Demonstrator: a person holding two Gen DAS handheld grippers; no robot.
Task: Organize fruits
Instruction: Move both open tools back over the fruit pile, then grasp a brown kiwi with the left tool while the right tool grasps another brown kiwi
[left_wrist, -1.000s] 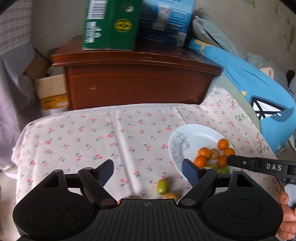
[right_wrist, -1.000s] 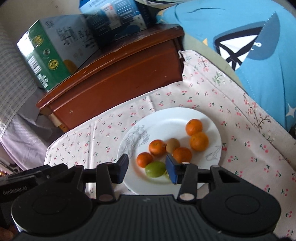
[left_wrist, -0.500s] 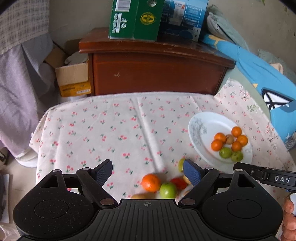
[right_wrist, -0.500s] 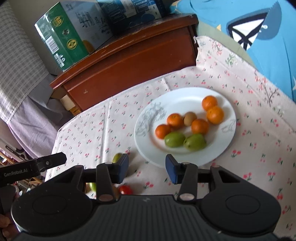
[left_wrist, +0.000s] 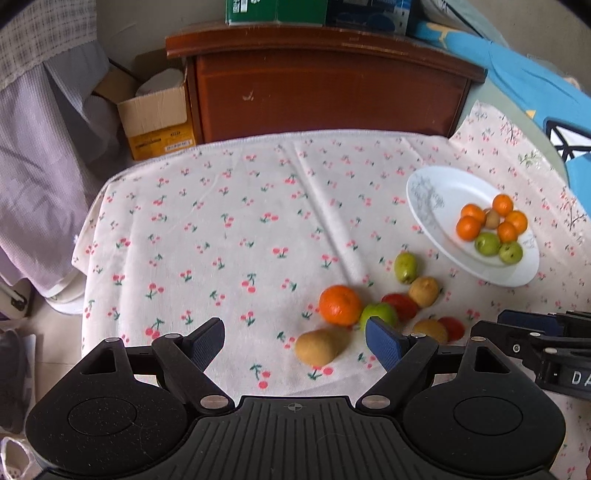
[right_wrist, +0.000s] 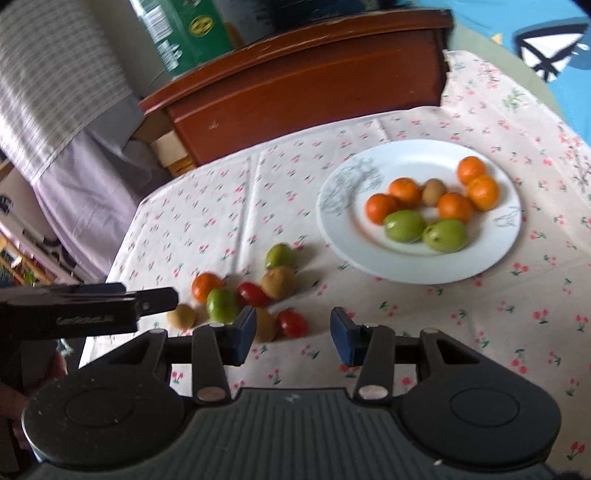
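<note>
Two wrist cameras look steeply down at the cloth-covered surface (left_wrist: 229, 229). The left view sits well left of the white plate (left_wrist: 436, 192), the right view nearer it (right_wrist: 332, 221). Both share the plate and wooden cabinet (left_wrist: 325, 96).

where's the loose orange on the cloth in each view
Left wrist: loose orange at centre, just above the right blue pad.
Right wrist: loose orange left of centre, leftmost of the pile's upper fruits.
Shared landmark: white plate, to the right of it.

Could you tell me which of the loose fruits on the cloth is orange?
The single mandarin at the cluster's left edge; the other loose fruits are green, brown or red, and the other mandarins sit on the plate.
</note>
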